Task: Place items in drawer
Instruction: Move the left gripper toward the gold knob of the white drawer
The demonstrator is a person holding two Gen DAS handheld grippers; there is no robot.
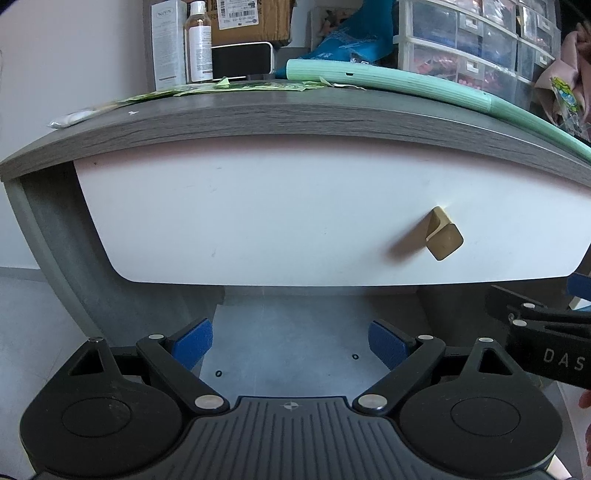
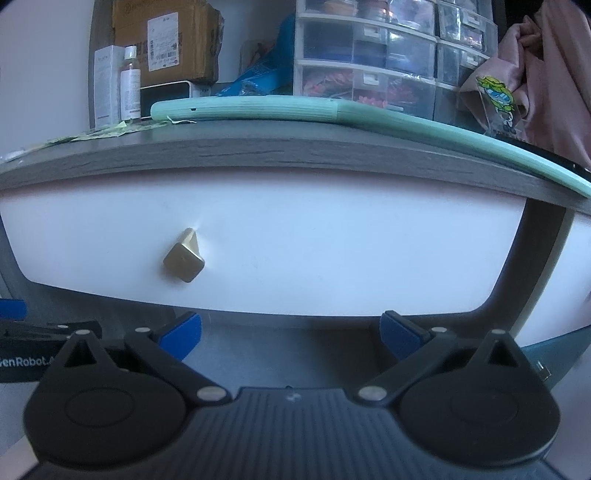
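Note:
A white drawer front (image 1: 258,214) (image 2: 332,251) sits shut under a grey wood-grain desktop (image 1: 258,118) (image 2: 258,151). It has a square brass knob (image 1: 443,236) (image 2: 184,260). My left gripper (image 1: 290,345) is open and empty, below the drawer and left of the knob. My right gripper (image 2: 290,334) is open and empty, below the drawer and right of the knob. On the desktop lie green sachets (image 1: 236,86) (image 2: 107,133), a white packet (image 1: 72,119) and a long mint-green case (image 1: 406,83) (image 2: 295,109).
At the back of the desktop stand a white box (image 1: 168,44), a clear bottle (image 1: 199,44), a cardboard box (image 2: 162,40), a blue bag (image 1: 354,33) and clear plastic drawer units (image 2: 369,55). Pink cloth (image 2: 546,74) hangs at right. An open shelf lies under the drawer.

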